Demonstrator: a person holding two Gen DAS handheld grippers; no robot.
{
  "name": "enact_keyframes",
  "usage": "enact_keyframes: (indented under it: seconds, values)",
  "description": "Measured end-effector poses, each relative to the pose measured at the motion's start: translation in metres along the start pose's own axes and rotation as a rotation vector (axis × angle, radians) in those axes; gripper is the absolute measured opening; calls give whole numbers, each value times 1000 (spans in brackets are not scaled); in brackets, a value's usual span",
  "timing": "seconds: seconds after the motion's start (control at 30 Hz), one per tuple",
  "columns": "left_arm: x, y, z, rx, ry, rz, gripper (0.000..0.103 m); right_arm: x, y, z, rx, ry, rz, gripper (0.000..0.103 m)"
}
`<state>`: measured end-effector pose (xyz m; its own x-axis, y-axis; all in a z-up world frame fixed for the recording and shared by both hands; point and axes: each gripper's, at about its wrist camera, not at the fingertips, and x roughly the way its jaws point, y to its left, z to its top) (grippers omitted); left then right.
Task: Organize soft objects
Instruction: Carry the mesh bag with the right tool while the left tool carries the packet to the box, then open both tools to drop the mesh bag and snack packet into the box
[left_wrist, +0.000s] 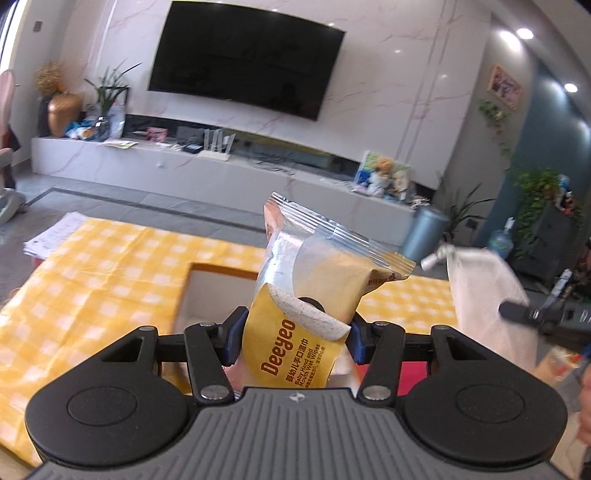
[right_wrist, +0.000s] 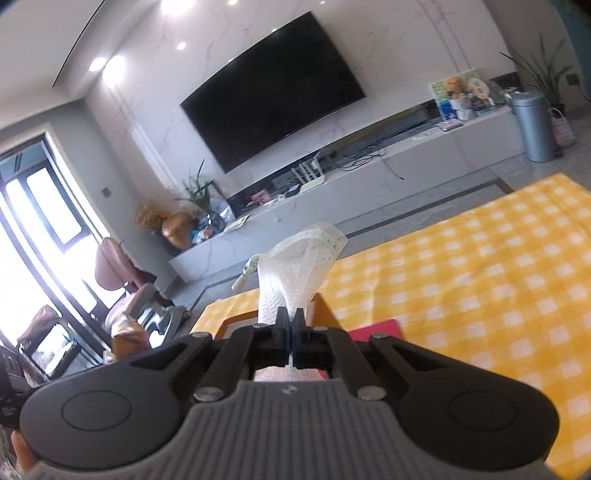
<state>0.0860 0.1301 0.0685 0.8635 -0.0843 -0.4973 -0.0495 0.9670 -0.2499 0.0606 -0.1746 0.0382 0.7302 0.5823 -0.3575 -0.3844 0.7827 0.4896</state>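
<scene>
The left gripper's (left_wrist: 295, 328) fingers (left_wrist: 233, 338) clamp a crinkly foil wipes packet (left_wrist: 314, 295), yellow-labelled, which stands up between the blue pads and leans toward 1 o'clock. The right gripper's (right_wrist: 291, 325) fingers (right_wrist: 281, 321) press together on a thin white mesh cloth (right_wrist: 295, 273) that rises limp toward 12 o'clock; in the left wrist view it hangs at 3 o'clock. Both grippers point slightly downward over a yellow checked tablecloth (left_wrist: 92, 280). An open tan box (left_wrist: 207, 291) sits just behind the packet. Beyond, at 12 o'clock, a low white marble cabinet (left_wrist: 221, 173) runs under a dark wall television (left_wrist: 243, 59); a grey bin (left_wrist: 424, 229) stands at 2 o'clock.
</scene>
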Motion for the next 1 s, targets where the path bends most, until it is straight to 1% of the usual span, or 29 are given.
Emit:
enact_keyframes:
  seconds: [0.03,0.1,0.13,0.2,0.23,0.27,0.37,0.43,0.47,0.53,0.6,0.7,0.77,0.8,0.87,0.93,0.97,1.0]
  values:
    - [0,5,0,4,5,12,61,10,12,1,-12,11,-2,0]
    - [0,21,-4,5,16,13,61,34,33,2,-15,43,1,0]
    - [1,27,-4,-6,21,8,61,47,40,1,9,52,5,0]
    - [1,38,-7,-31,27,5,61,81,53,-1,55,94,5,0]
    - [2,44,-8,-37,31,9,61,99,60,-3,54,118,3,0]
    - [2,50,-10,-37,34,14,61,118,65,-6,55,136,-18,0]
    - [0,69,-13,-48,48,2,61,169,69,-17,105,200,-103,0]
    - [-2,85,-13,-79,40,-25,61,196,68,-25,160,246,-110,0]
    - [-2,91,-13,-104,37,-33,61,208,65,-28,213,263,-110,0]
    - [-2,104,-13,-165,40,-43,61,224,59,-35,333,258,-145,0]
    - [-1,112,-13,-191,48,-51,61,240,56,-39,424,254,-221,0]
    - [3,116,-16,-198,62,-60,61,257,59,-39,485,205,-309,0]
    - [6,117,-17,-207,70,-72,61,264,62,-39,486,181,-358,0]
    - [7,118,-17,-214,71,-78,61,268,63,-39,480,180,-372,3]
    - [8,118,-17,-216,72,-91,61,275,64,-38,460,202,-391,12]
    - [7,115,-18,-206,75,-106,61,279,66,-38,420,249,-358,60]
    - [7,114,-18,-202,78,-113,61,281,63,-38,406,248,-319,66]
    - [7,113,-18,-204,81,-114,61,275,62,-37,397,227,-295,65]
